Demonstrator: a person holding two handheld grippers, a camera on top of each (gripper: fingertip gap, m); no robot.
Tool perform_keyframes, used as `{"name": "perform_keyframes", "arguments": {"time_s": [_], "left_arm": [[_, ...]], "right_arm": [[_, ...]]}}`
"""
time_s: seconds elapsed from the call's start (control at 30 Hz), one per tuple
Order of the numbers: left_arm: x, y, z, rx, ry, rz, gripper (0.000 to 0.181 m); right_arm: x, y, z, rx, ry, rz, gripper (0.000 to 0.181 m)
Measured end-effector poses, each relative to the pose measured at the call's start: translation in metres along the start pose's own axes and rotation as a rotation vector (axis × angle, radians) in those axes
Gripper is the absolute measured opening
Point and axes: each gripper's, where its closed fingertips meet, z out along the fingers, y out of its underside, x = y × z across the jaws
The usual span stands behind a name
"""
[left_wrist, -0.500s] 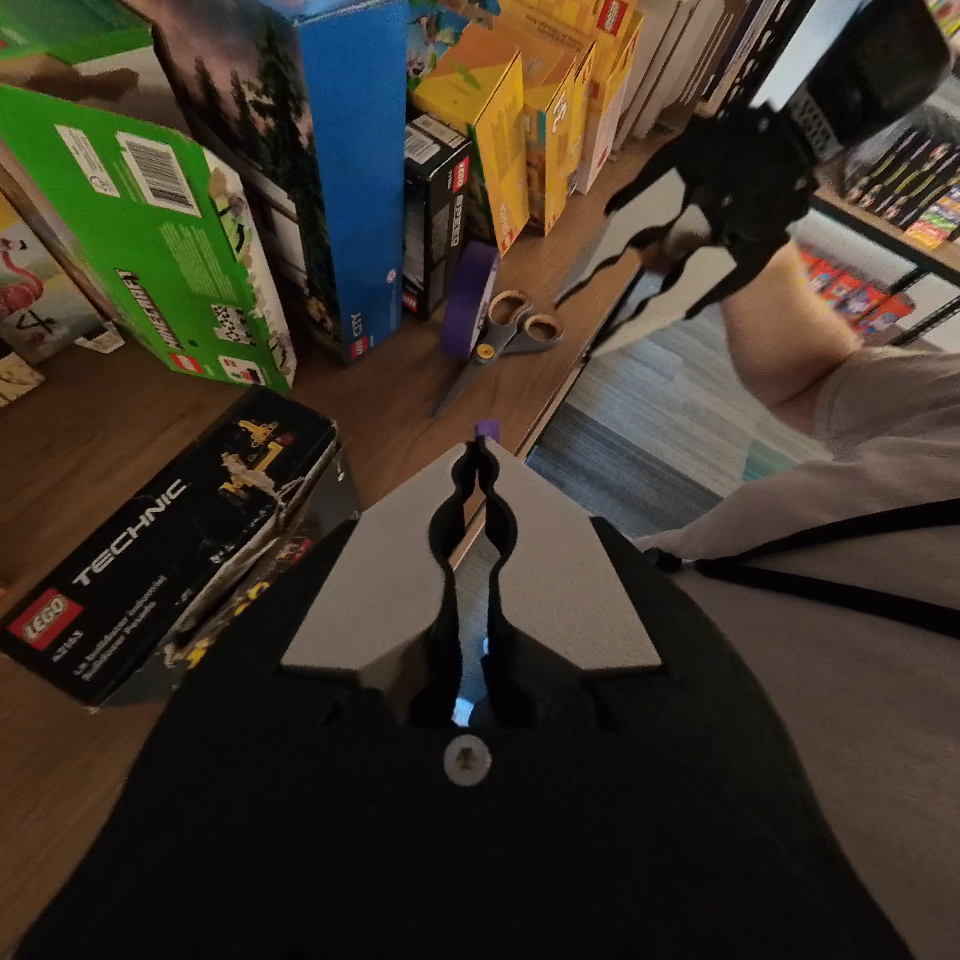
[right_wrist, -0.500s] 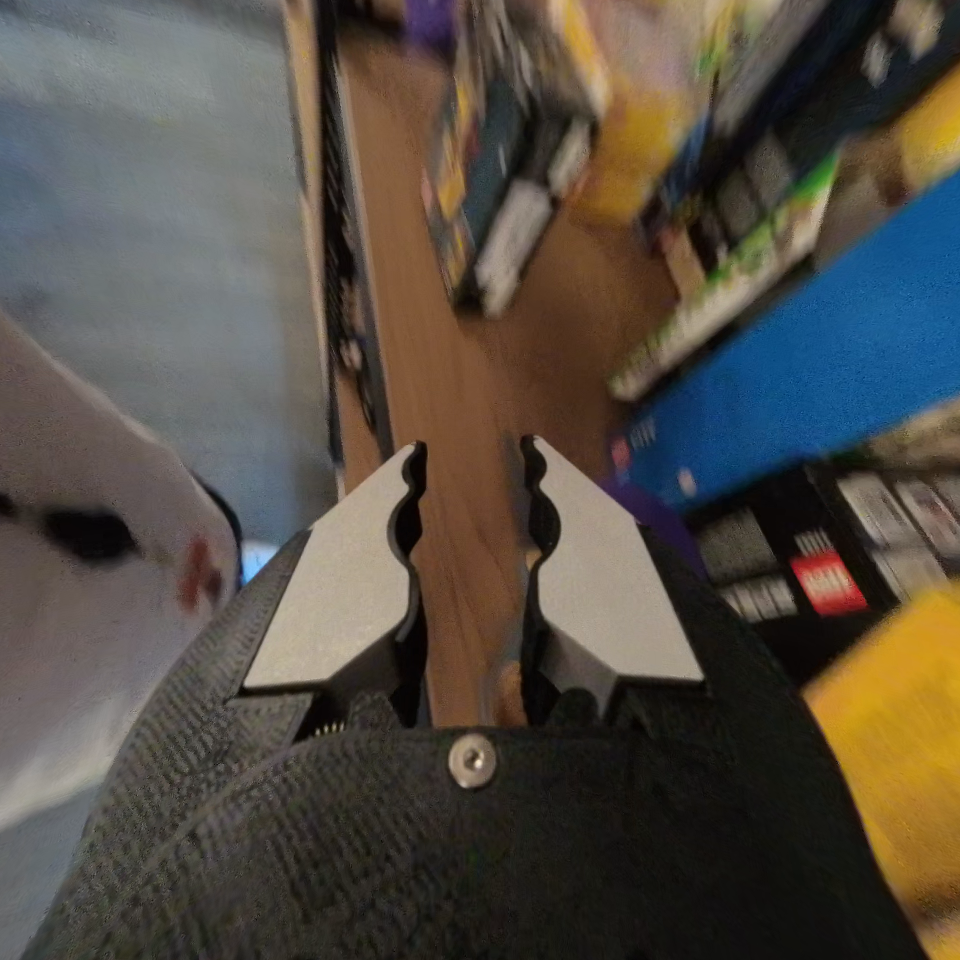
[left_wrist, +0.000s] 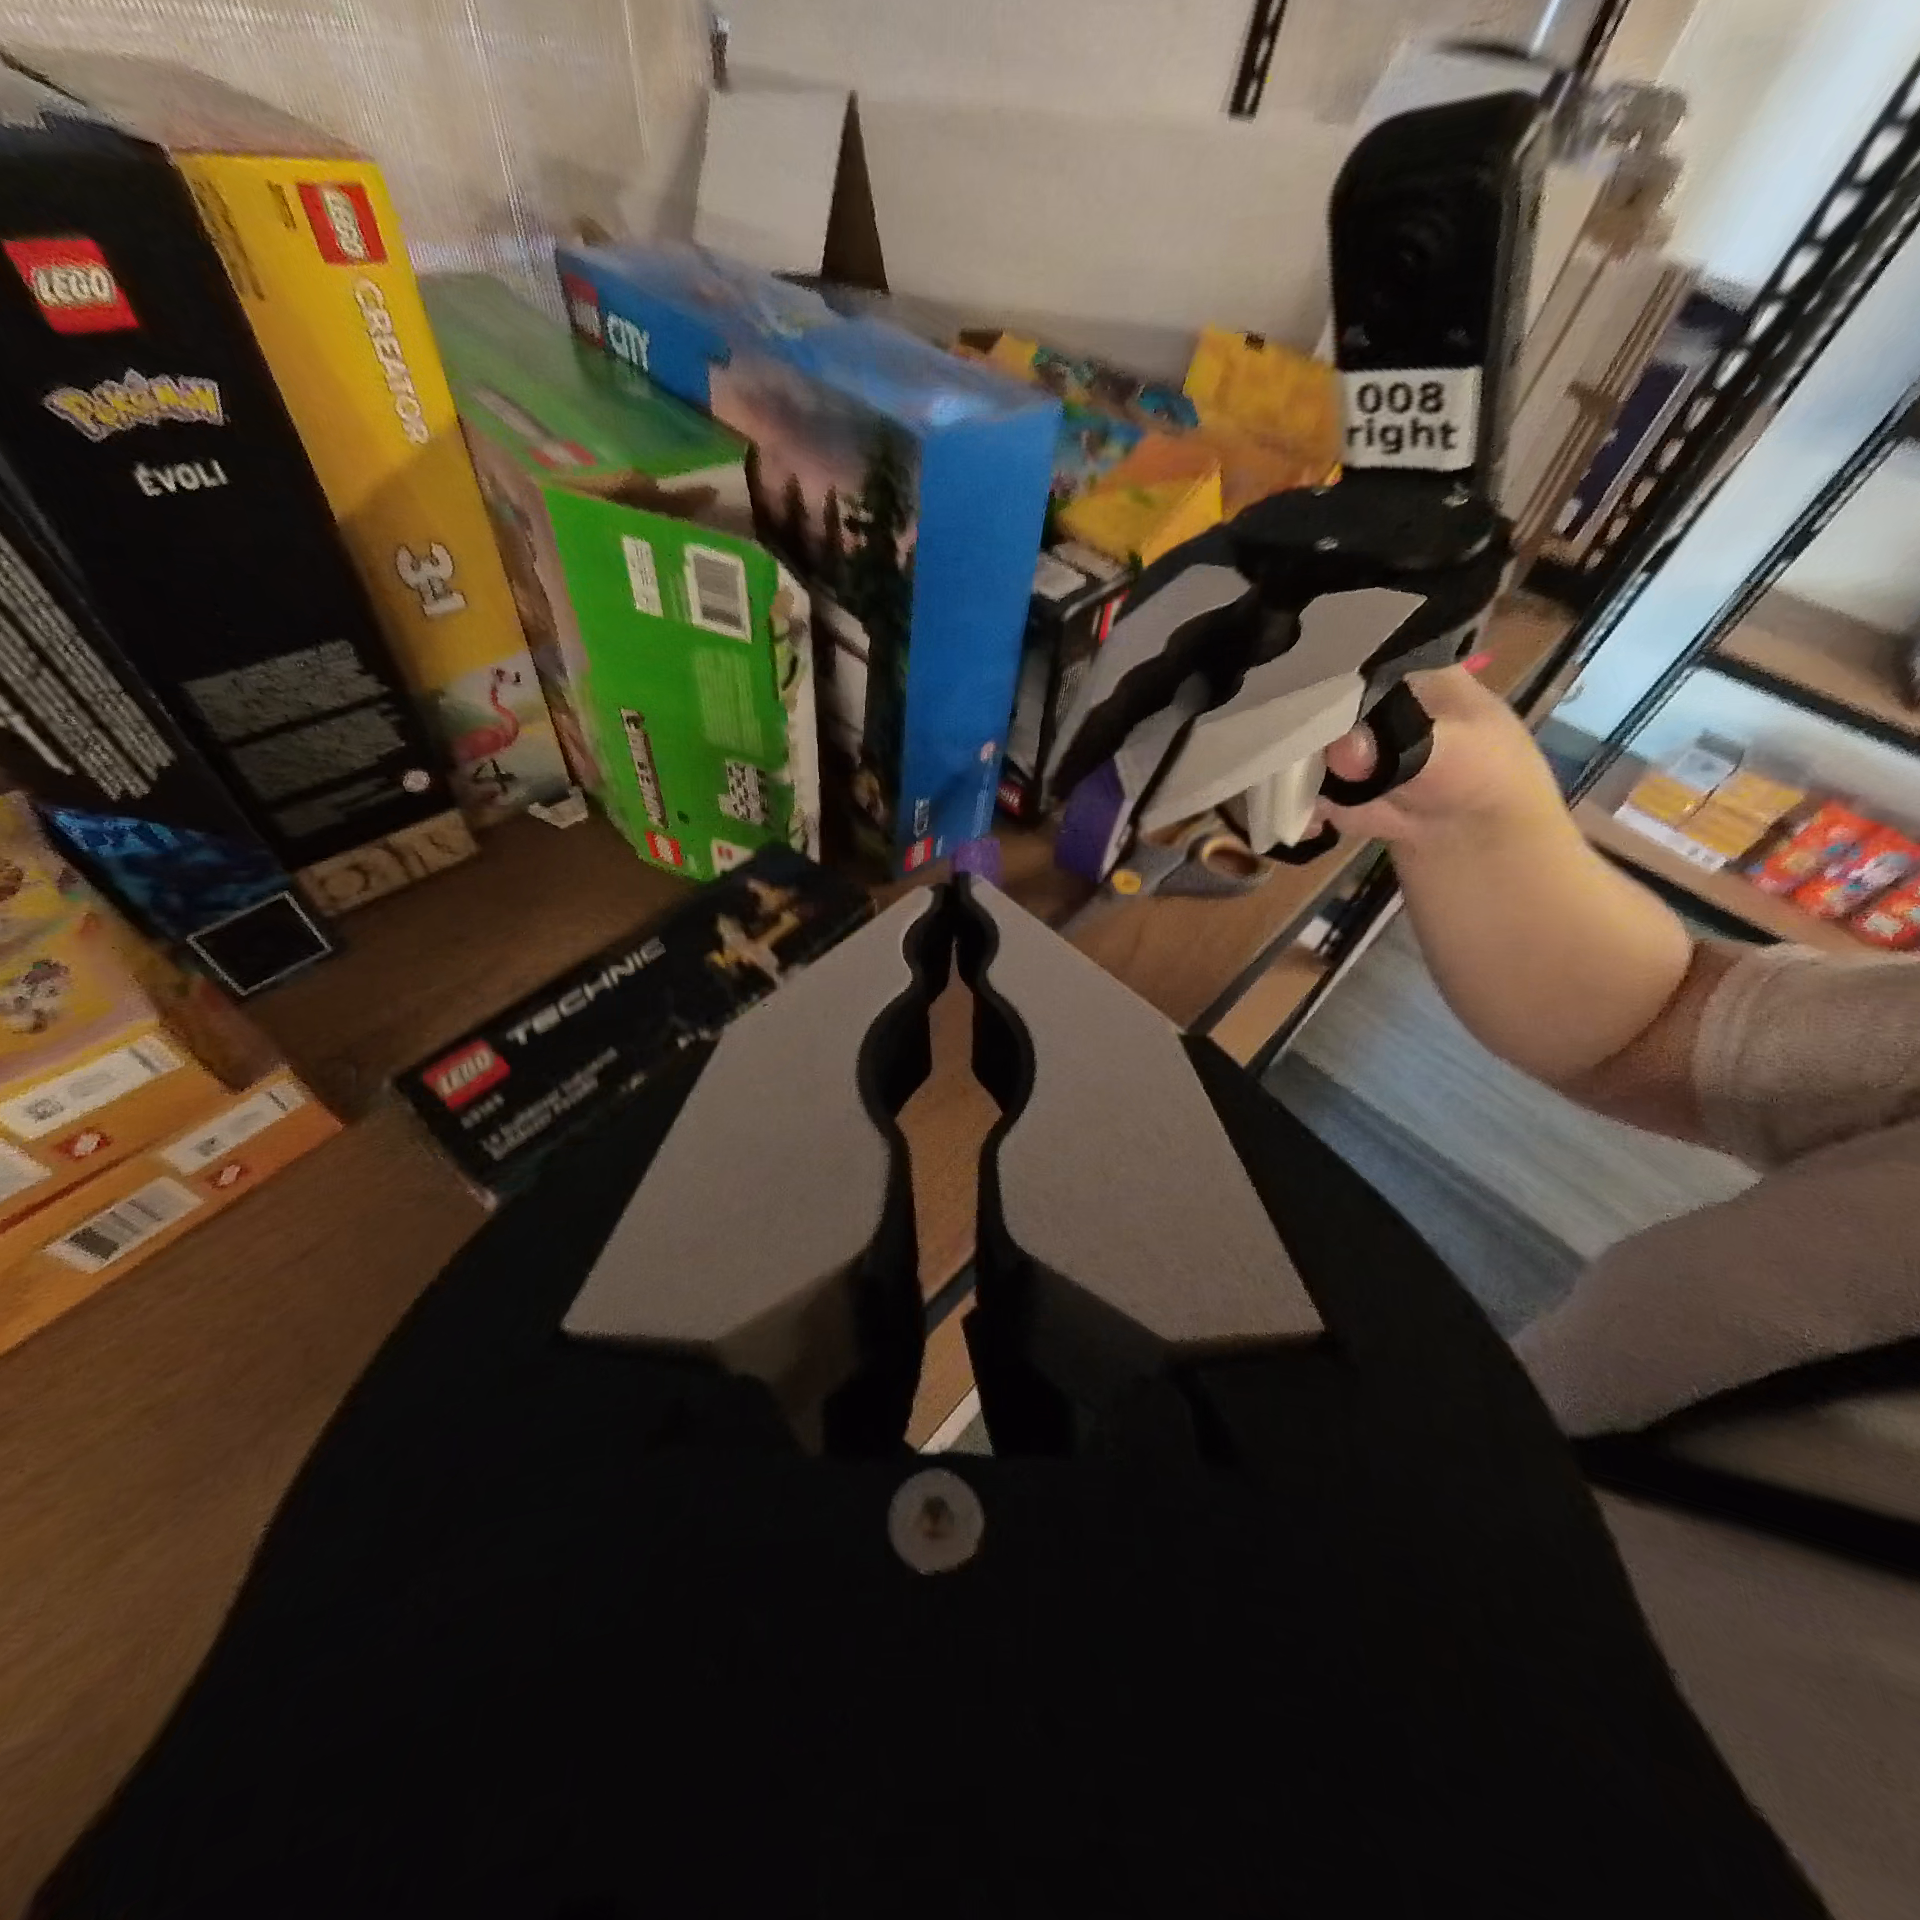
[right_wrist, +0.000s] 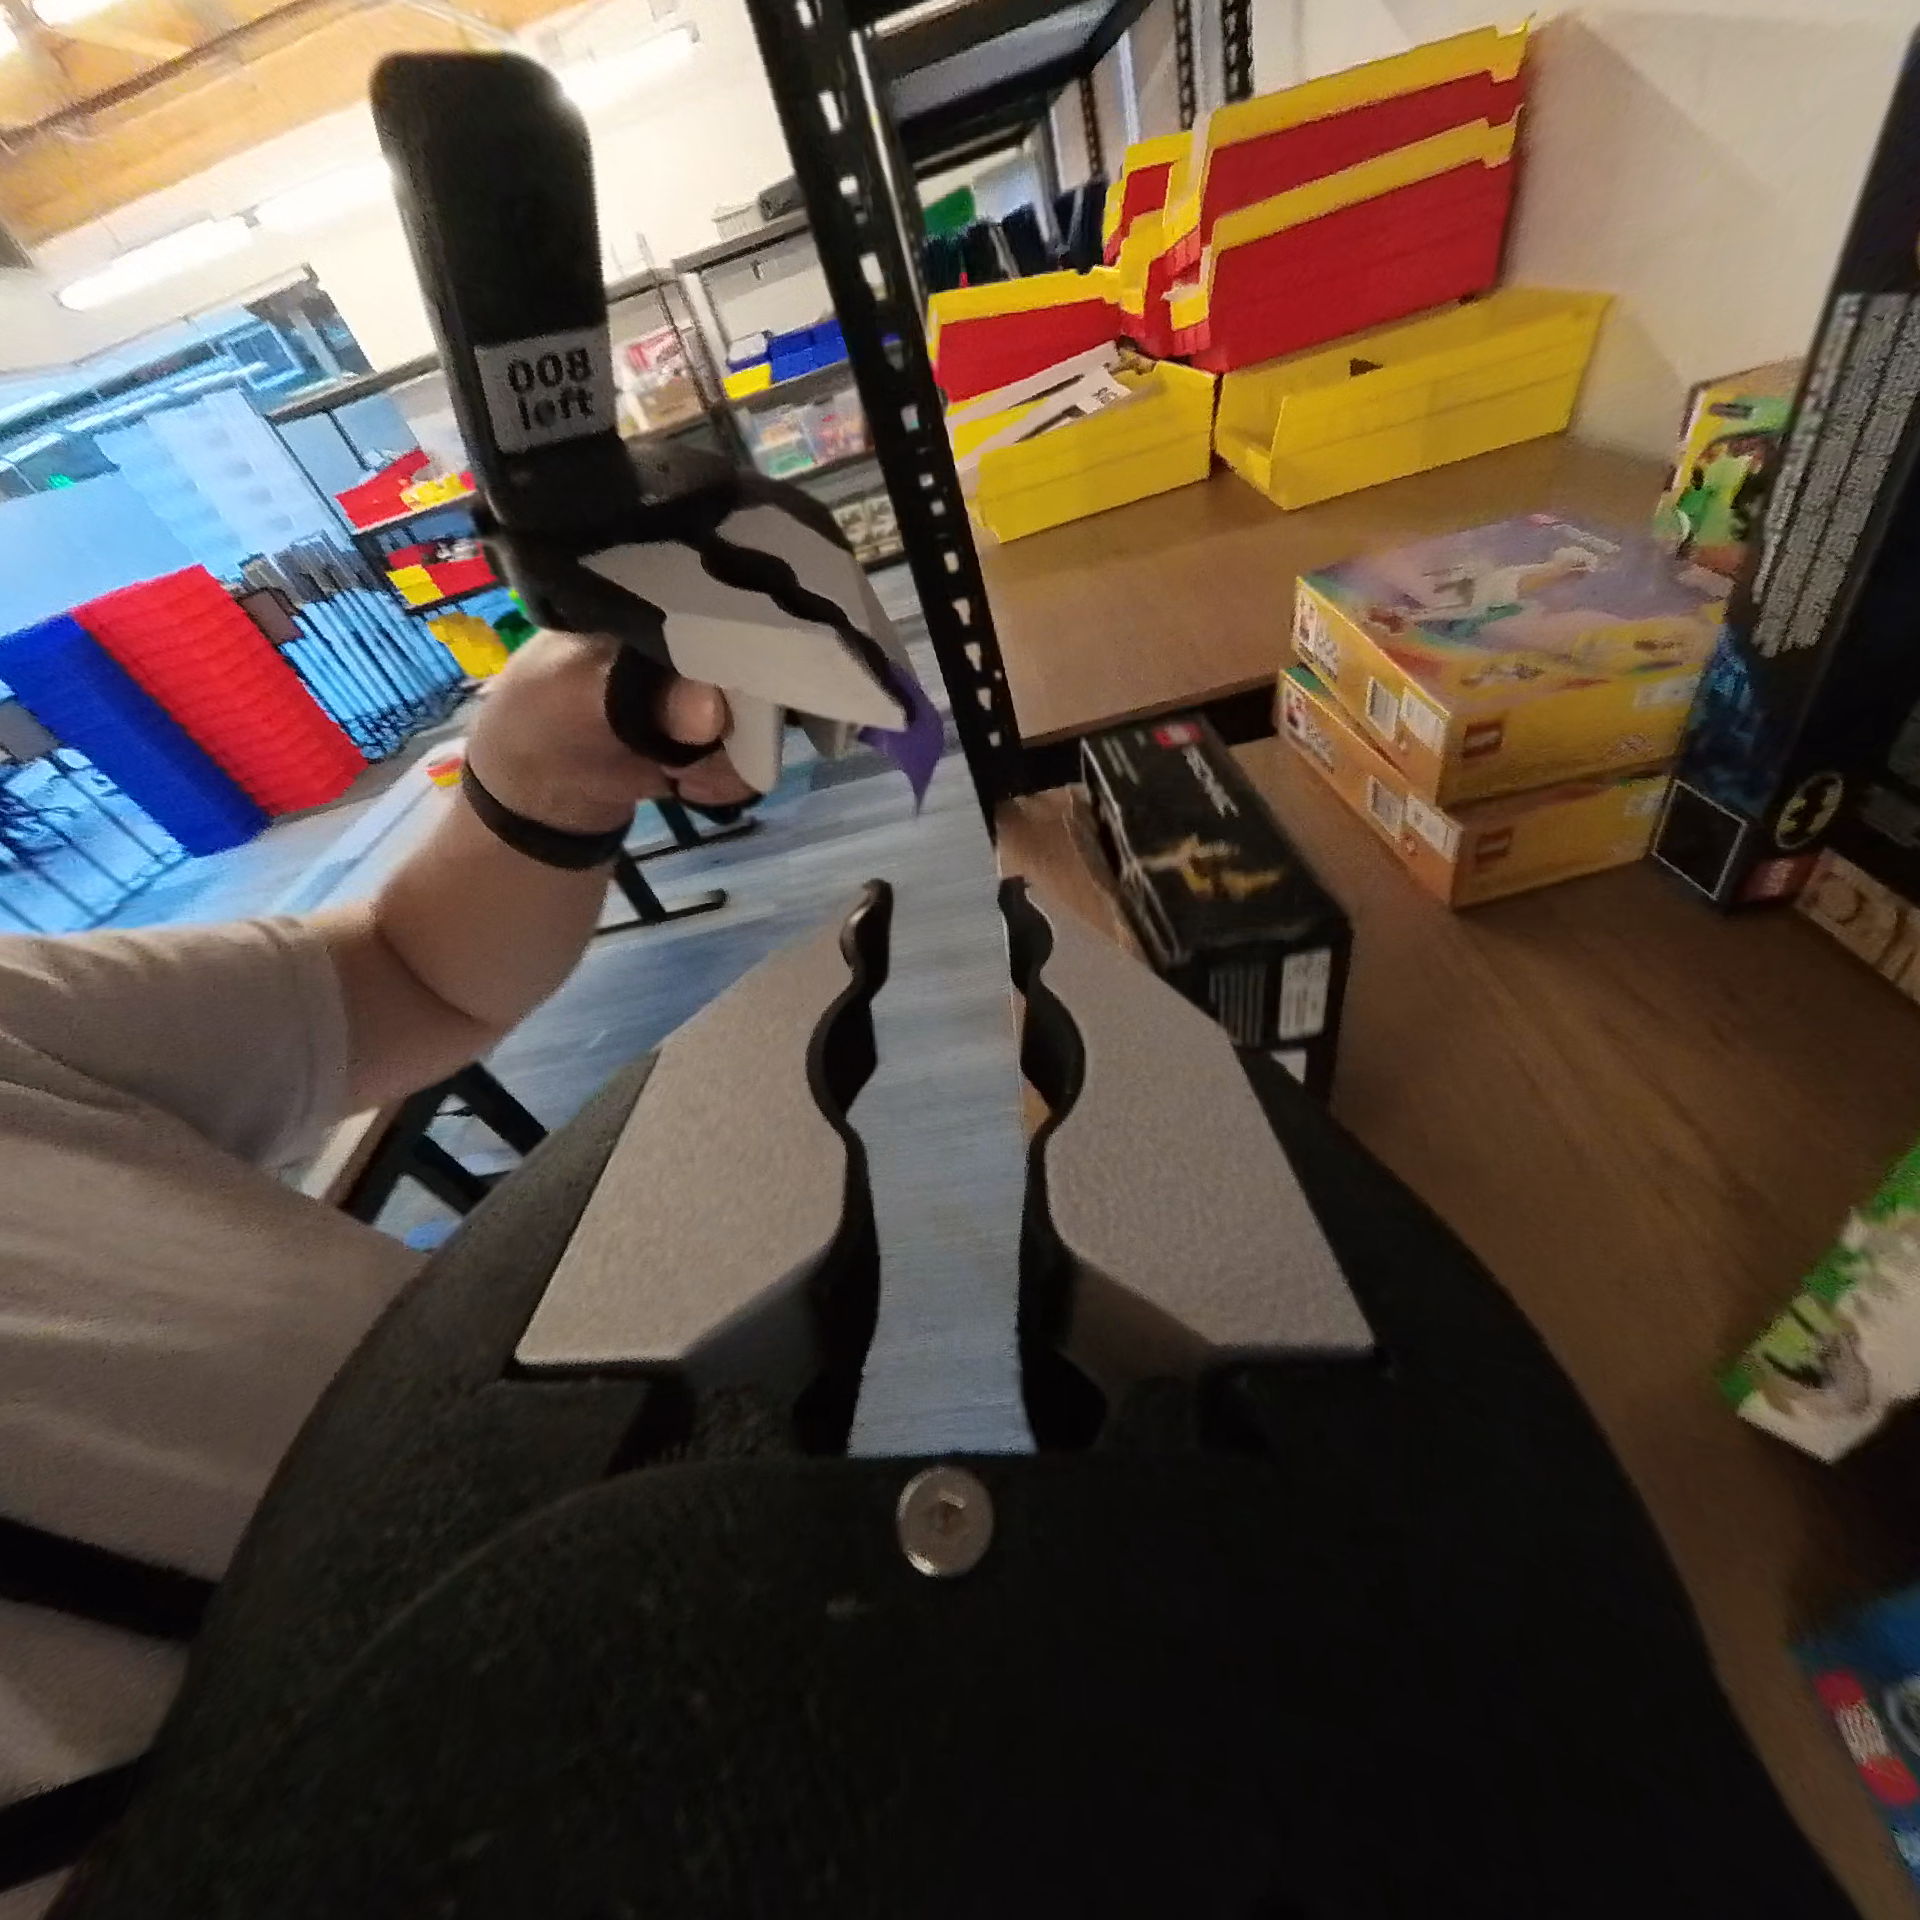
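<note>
Both views have swung up from the wooden shelf (left_wrist: 208, 1299) and now look level across it, and the 2 grippers face each other off its front edge. Upright boxes line the back, among them a blue box (left_wrist: 935, 582) and a green box (left_wrist: 675, 665); a flat black box (left_wrist: 644, 987) lies just ahead of the left gripper (left_wrist: 961, 894). Its tongs are pressed together, pinching a purple tape scrap (right_wrist: 906, 743) at the very tips, so the hold is slight. The right gripper (right_wrist: 945, 914) is spread and empty, hanging over a purple tape roll (left_wrist: 1091, 821) and scissors (left_wrist: 1195, 868).
</note>
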Motion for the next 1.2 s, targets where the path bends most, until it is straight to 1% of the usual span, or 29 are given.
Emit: {"name": "perform_keyframes", "arguments": {"time_s": [0.03,0.1,0.17,0.27,0.37,0.53,0.67,0.73,0.77,0.8,0.87,1.03,1.07,1.13,1.2], "left_arm": [[-0.004,-0.008,0.001,0.011,0.01,-0.018,0.0],[-0.016,-0.019,0.004,0.03,0.004,-0.042,0.0],[-0.024,-0.023,0.008,0.048,0.035,-0.08,0.0],[-0.031,-0.022,0.013,0.075,0.111,-0.142,0.0],[-0.043,-0.014,0.017,0.079,0.15,-0.166,0.0],[-0.053,-0.011,0.023,0.095,0.249,-0.207,0.0],[-0.057,-0.013,0.024,0.109,0.288,-0.206,0.0],[-0.059,-0.014,0.024,0.116,0.294,-0.2,0.0],[-0.059,-0.014,0.025,0.116,0.298,-0.196,0.0],[-0.059,-0.015,0.025,0.118,0.3,-0.194,0.0],[-0.057,-0.015,0.025,0.126,0.313,-0.199,0.0],[-0.057,-0.013,0.027,0.142,0.304,-0.209,0.0],[-0.057,-0.014,0.026,0.155,0.307,-0.222,0.0],[-0.061,-0.017,0.023,0.177,0.282,-0.227,0.0],[-0.067,-0.016,0.023,0.182,0.245,-0.214,0.0]], "right_arm": [[0.002,-0.007,0.005,-0.027,-0.012,0.017,0.025],[0.011,-0.019,0.015,-0.077,-0.001,0.027,0.026],[0.02,-0.021,0.023,-0.133,0.014,0.045,0.027],[0.026,-0.017,0.032,-0.191,0.024,0.105,0.027],[0.031,-0.019,0.04,-0.193,0.032,0.184,0.027],[0.06,-0.016,0.051,-0.229,0.185,0.208,0.027],[0.058,-0.016,0.057,-0.218,0.141,0.3,0.025],[0.059,-0.016,0.058,-0.219,0.143,0.314,0.021],[0.059,-0.018,0.057,-0.216,0.145,0.306,0.012],[0.059,-0.021,0.057,-0.209,0.135,0.295,0.0],[0.059,-0.024,0.055,-0.201,0.129,0.303,0.0],[0.054,-0.019,0.052,-0.247,0.072,0.336,0.0],[0.053,-0.018,0.051,-0.258,0.073,0.328,0.007],[0.056,-0.019,0.051,-0.261,0.102,0.308,0.028],[0.057,-0.024,0.053,-0.235,0.104,0.32,0.029]]}}
